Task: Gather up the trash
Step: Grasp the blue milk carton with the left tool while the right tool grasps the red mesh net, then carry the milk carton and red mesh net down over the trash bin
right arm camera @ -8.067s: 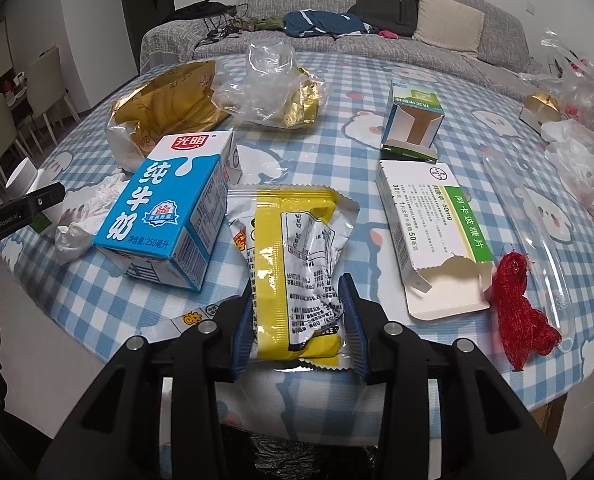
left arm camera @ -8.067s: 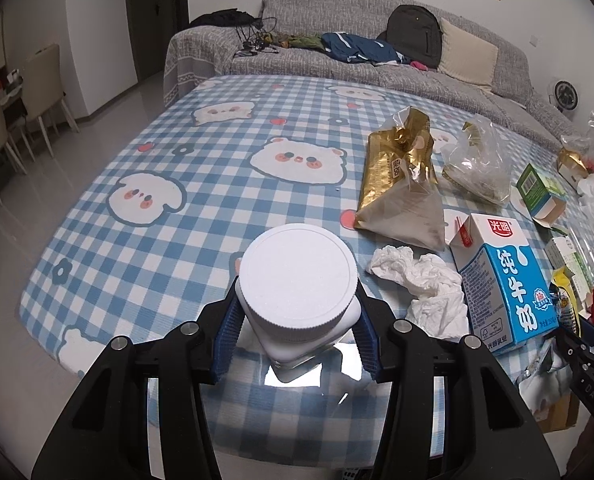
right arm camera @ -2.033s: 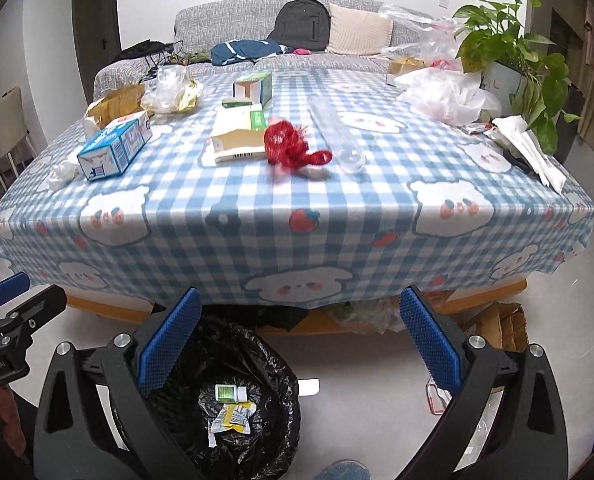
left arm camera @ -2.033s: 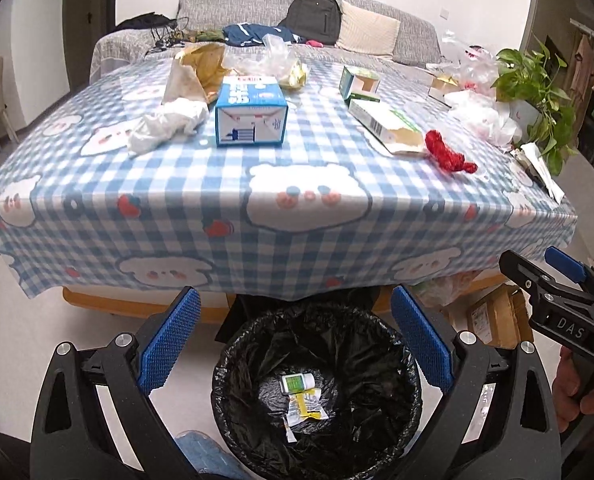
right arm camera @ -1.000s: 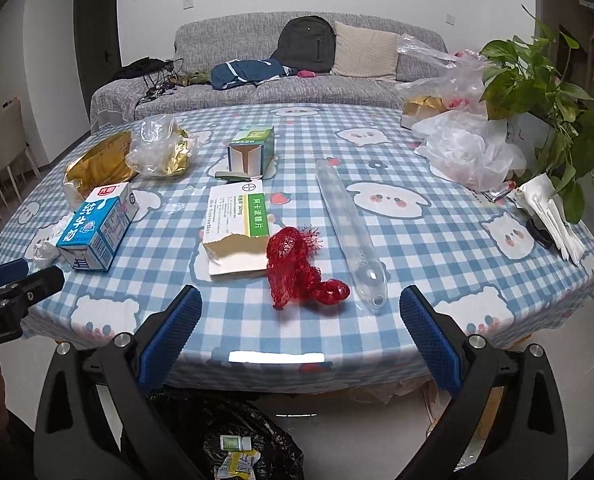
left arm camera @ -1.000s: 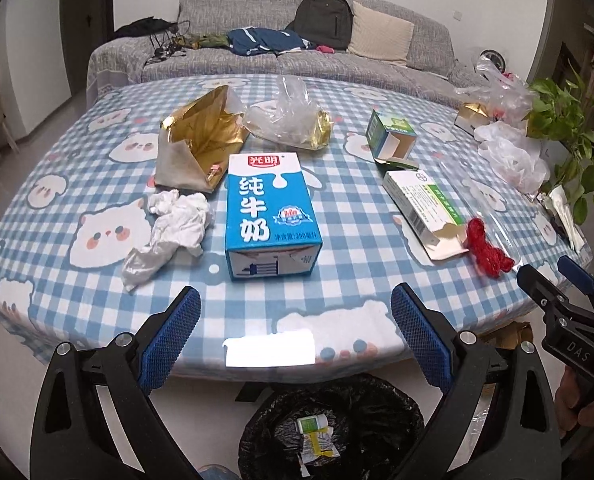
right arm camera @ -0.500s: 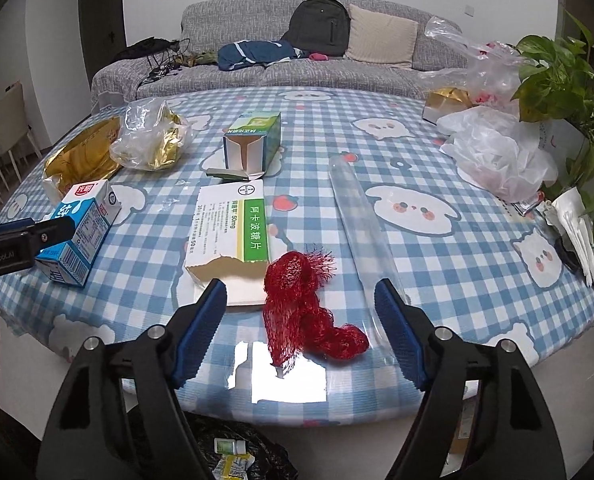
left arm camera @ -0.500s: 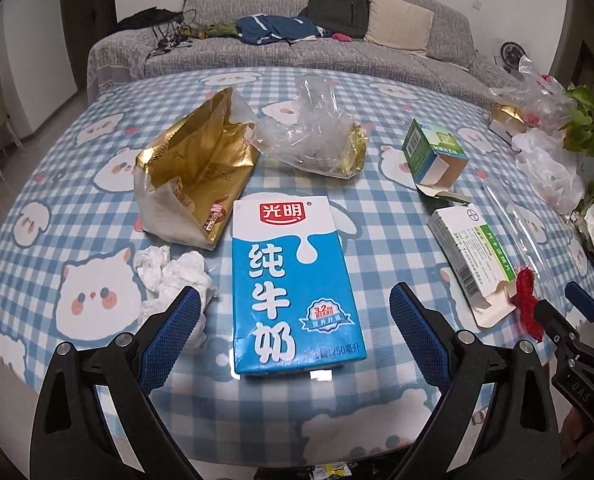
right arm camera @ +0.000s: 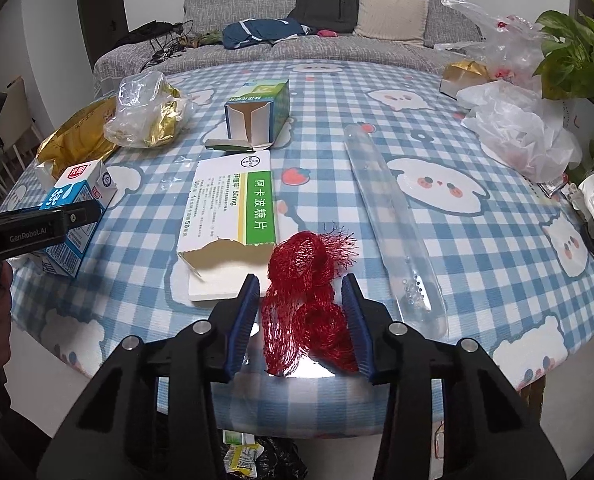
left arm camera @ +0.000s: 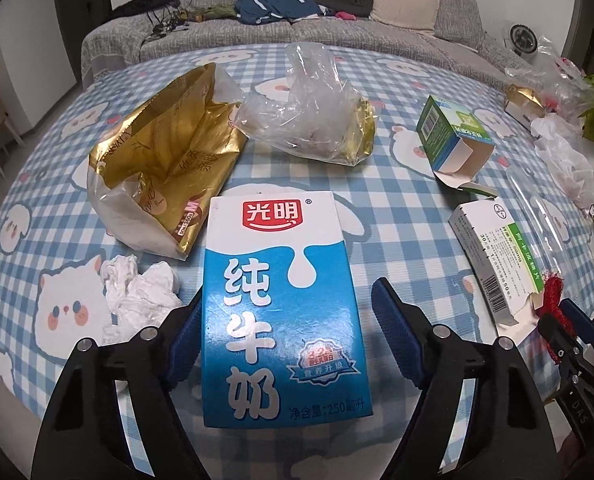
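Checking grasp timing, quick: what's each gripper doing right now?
Left gripper: open, straddling the milk carton.
Right gripper: open, straddling the red mesh net.

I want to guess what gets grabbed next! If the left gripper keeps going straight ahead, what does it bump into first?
Probably the blue milk carton: it already lies between the open fingers of the left gripper.

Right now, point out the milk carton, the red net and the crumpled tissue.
milk carton (left arm camera: 277, 304), left wrist view, front panel.
red net (right arm camera: 305, 304), right wrist view, middle of the bunch.
tissue (left arm camera: 137, 296), left wrist view, centre of the wad.
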